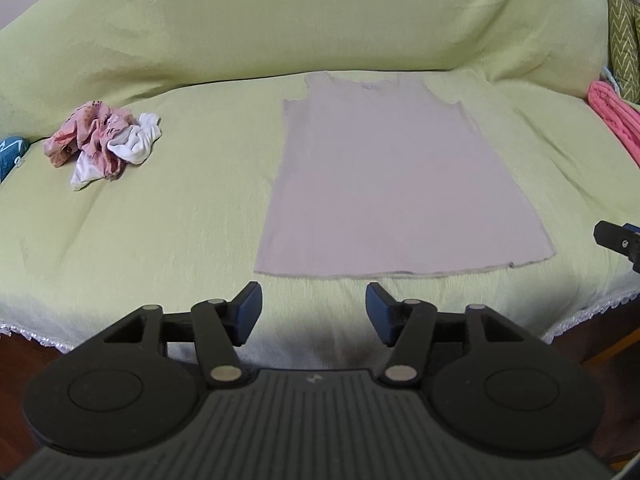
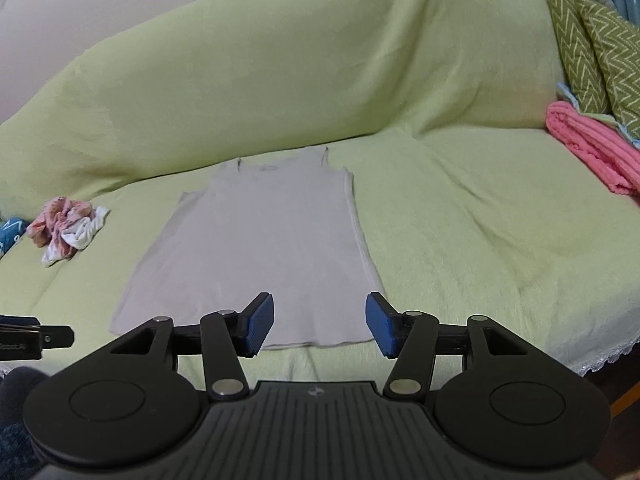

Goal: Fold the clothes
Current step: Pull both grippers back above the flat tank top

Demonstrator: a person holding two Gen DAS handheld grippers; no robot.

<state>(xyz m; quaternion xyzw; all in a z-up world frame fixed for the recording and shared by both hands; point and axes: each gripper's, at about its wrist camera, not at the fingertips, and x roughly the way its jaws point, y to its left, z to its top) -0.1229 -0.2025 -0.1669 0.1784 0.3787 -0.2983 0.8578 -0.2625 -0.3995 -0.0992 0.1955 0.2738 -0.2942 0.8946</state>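
Note:
A pale grey sleeveless top (image 1: 396, 184) (image 2: 260, 248) lies flat on the green-covered sofa seat (image 1: 160, 220), neck toward the backrest and hem toward me. My left gripper (image 1: 314, 312) hovers open just short of the hem, nothing between its blue pads. My right gripper (image 2: 319, 322) is open too, above the hem's right part, and holds nothing. Each view catches the other gripper at its edge: the right one (image 1: 620, 240), the left one (image 2: 36, 338).
A crumpled pink-patterned and white bundle of clothes (image 1: 106, 140) (image 2: 68, 228) sits on the seat to the left, with a teal item (image 1: 10, 152) beyond it. A pink folded blanket (image 2: 592, 148) and green zigzag cushions (image 2: 592, 48) lie at the right. The cover's lace edge (image 2: 600, 360) hangs at the front.

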